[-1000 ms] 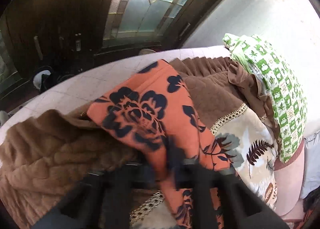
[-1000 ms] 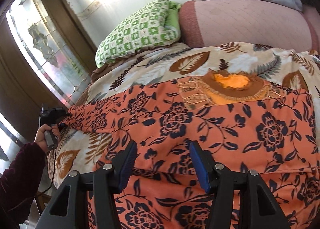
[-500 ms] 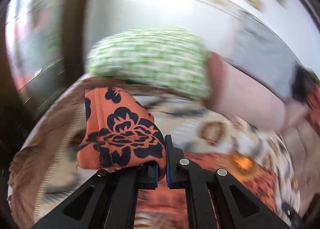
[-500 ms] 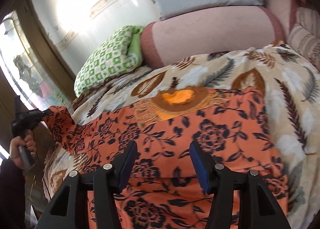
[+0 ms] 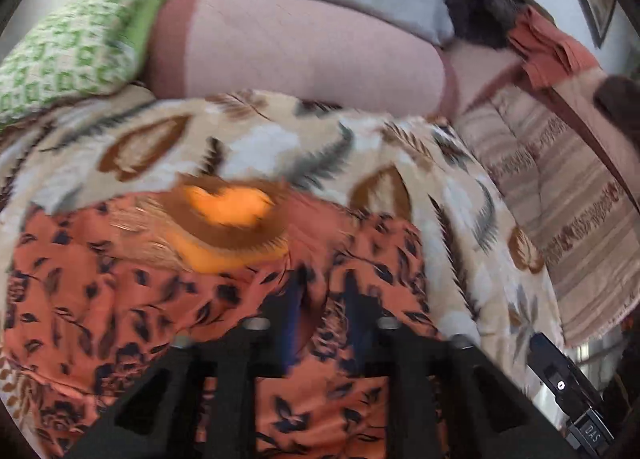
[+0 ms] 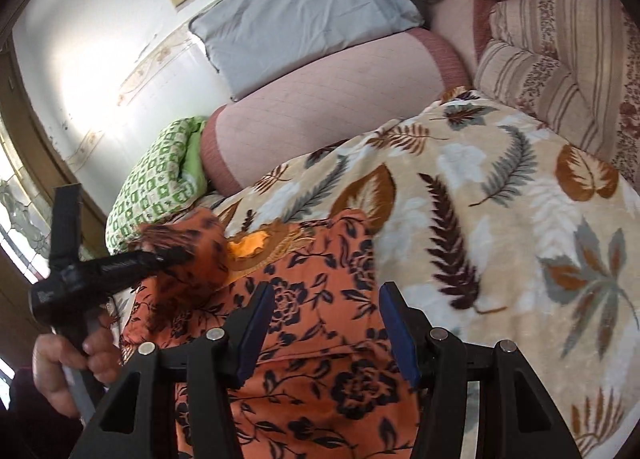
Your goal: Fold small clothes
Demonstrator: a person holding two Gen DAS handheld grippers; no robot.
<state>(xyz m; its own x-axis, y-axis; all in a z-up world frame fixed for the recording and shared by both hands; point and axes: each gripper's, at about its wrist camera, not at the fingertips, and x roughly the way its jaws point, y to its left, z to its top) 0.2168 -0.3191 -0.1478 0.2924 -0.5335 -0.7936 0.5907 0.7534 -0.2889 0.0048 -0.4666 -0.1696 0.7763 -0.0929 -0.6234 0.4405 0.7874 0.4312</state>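
pinching orange garment [image 6: 320, 339] sleeve in left gripper [image 6: 176, 255], right gripper [image 6: 326, 323] above it

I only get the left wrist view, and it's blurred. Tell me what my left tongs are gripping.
Observer: In the right wrist view, the left tongs are clamped on a bunched edge of the orange floral garment, beside its neckline opening.
Operator: Now report the right tongs.
Observer: The right tongs are open and grip nothing. They are poised over the middle of the garment.
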